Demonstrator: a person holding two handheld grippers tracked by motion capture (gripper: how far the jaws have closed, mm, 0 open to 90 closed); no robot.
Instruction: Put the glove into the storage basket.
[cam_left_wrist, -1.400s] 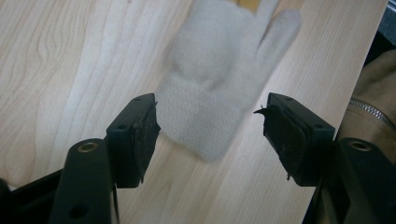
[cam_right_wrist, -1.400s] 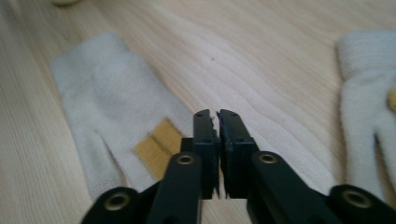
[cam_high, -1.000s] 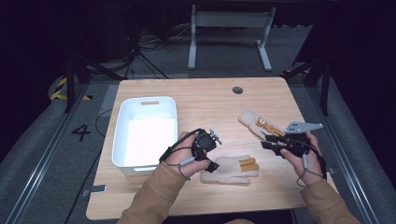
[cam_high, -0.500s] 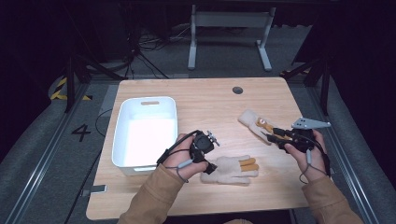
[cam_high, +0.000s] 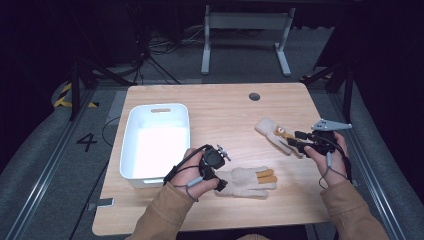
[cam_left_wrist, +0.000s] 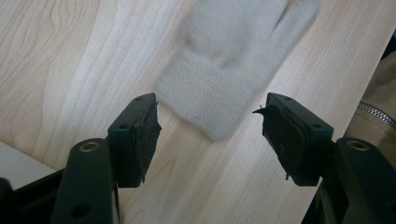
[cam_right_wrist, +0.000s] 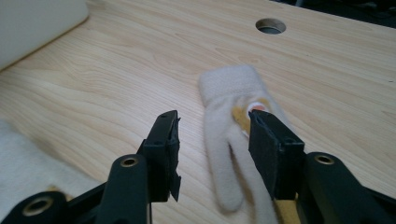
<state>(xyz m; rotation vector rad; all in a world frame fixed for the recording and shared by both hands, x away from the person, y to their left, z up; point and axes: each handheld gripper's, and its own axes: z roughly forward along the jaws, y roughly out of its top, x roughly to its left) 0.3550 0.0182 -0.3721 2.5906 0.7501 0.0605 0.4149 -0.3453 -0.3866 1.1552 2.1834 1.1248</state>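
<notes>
near glove (cam_high: 245, 181): cream knit glove flat on the table, front centre, cuff toward my left gripper, fingers pointing right; two fingertips look orange in the high view. In the left gripper view (cam_left_wrist: 233, 70) I see the ribbed cuff end lying between and just beyond the jaws.
far glove (cam_high: 277, 136): second cream glove on the right side of the table, cuff pointing away toward the table hole, orange patch on it. In the right gripper view (cam_right_wrist: 236, 135) it lies partly under the right-hand jaw, fingers running toward the camera.
left gripper (cam_high: 220, 172): held in my left hand (cam_high: 192, 175), just left of the near glove's cuff. Jaws wide apart in the left gripper view (cam_left_wrist: 210, 135), nothing between the pads, cuff edge close to them; touching or not, I can't tell, slightly blurred.
right gripper (cam_high: 292, 144): in my right hand (cam_high: 325, 152), at the finger end of the far glove. Jaws parted about halfway (cam_right_wrist: 215, 140), gripping nothing; one jaw over the glove, the other over bare wood.
bin (cam_high: 131, 150): white plastic tub, left of my left hand, looks empty.
table (cam_high: 225, 112): light wood, round cable hole (cam_high: 254, 96) near the far edge.
sleeves: tan, both forearms coming in from the bottom.
</notes>
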